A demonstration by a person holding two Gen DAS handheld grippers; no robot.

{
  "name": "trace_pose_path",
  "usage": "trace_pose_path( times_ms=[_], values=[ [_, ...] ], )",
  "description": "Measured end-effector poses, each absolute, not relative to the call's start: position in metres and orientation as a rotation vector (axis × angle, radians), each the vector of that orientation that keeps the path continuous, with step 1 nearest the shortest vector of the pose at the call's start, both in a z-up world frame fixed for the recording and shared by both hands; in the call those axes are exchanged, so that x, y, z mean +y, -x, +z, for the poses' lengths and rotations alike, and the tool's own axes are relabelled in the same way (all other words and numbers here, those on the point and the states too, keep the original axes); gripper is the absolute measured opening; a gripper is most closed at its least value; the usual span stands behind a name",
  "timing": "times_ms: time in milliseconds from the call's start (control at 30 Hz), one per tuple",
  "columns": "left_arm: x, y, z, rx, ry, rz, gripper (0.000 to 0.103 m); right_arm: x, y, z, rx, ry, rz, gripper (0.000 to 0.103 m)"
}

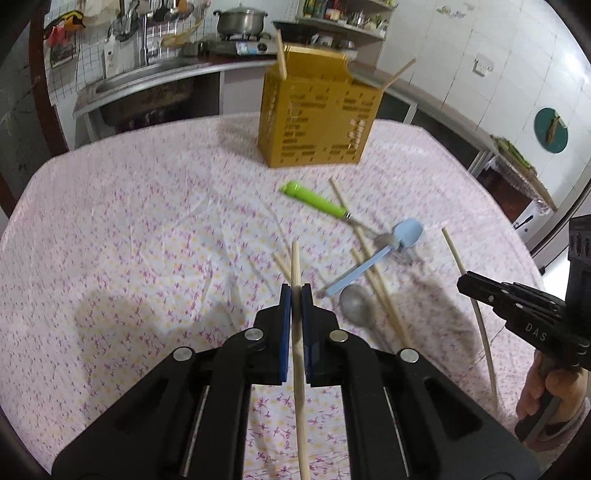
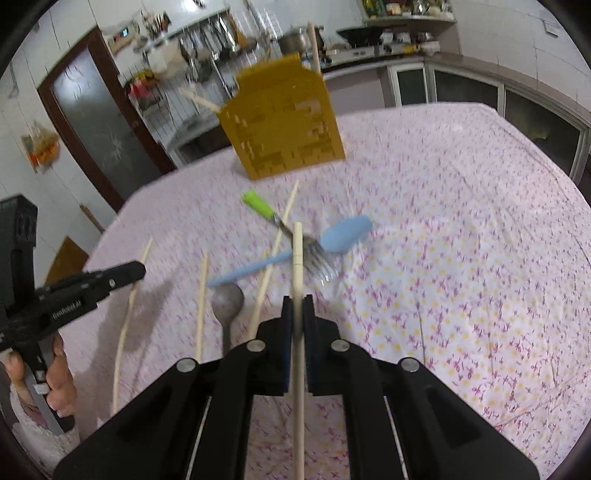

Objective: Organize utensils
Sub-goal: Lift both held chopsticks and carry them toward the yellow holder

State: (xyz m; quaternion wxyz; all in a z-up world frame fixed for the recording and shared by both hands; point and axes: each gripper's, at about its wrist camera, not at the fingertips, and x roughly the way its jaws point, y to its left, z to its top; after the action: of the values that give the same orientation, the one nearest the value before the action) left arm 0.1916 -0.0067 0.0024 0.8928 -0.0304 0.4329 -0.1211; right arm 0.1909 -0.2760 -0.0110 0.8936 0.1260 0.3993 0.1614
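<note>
My left gripper is shut on a wooden chopstick, held above the table. My right gripper is shut on another wooden chopstick; it also shows in the left wrist view. A yellow slotted utensil holder stands at the far side of the table with chopsticks sticking out of it; it also shows in the right wrist view. On the cloth lie a green-handled fork, a blue plastic spoon, a metal spoon and loose chopsticks.
The table has a pink flowered cloth. A kitchen counter with a sink and a stove with a pot runs behind it. A dark door is at the left in the right wrist view.
</note>
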Motion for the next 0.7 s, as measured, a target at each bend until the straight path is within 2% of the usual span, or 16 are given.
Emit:
trace_pose_path(
  times_ms=[300, 700],
  values=[
    [0.003, -0.182, 0.041, 0.749, 0.107, -0.271, 0.004, -0.283, -0.185, 0.023, 0.604, -0.298, 0.354, 0.006],
    [-0.003, -0.189, 0.074, 0.642, 0.083, -0.303, 0.004, -0.280, -0.193, 0.051, 0.507, -0.303, 0.345, 0.006]
  ],
)
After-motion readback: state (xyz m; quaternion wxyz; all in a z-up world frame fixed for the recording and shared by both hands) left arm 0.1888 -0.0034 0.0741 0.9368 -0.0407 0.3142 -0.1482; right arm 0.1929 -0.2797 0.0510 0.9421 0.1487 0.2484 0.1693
